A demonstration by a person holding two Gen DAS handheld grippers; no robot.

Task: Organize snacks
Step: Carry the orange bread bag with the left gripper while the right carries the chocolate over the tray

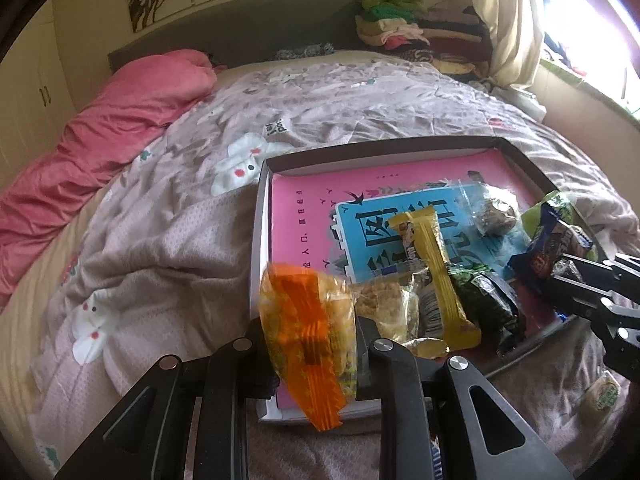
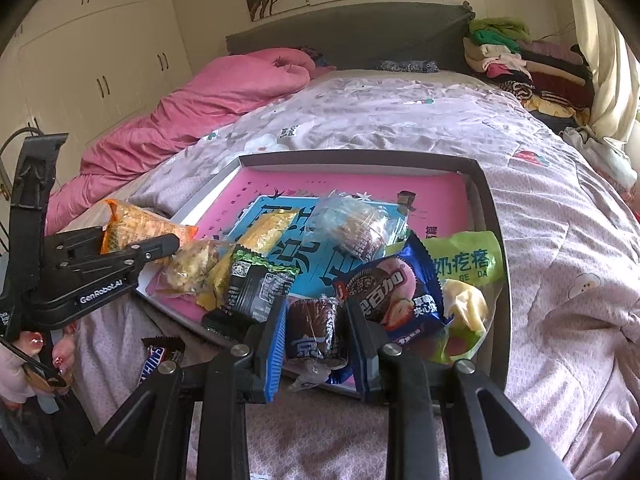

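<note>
Left wrist view: left gripper (image 1: 308,344) pinches orange packet (image 1: 304,332), lower centre of frame, long axis running up-down, over tray (image 1: 260,216) near-left edge; tray floor lies just right and up. Right gripper (image 2: 316,338) is clamped on brown candy (image 2: 314,332) at tray near edge, lower centre of right wrist view

1. Left gripper (image 1: 312,344): jaws closed on an orange packet (image 1: 306,344), pointing down at the near left corner of the tray (image 2: 498,264).
2. Right gripper (image 2: 316,340): jaws clamped on a dark brown snack (image 2: 314,330), tilted down over the tray's near edge.
3. A hand (image 2: 24,364) grips the left gripper's handle, left of the tray.
</note>
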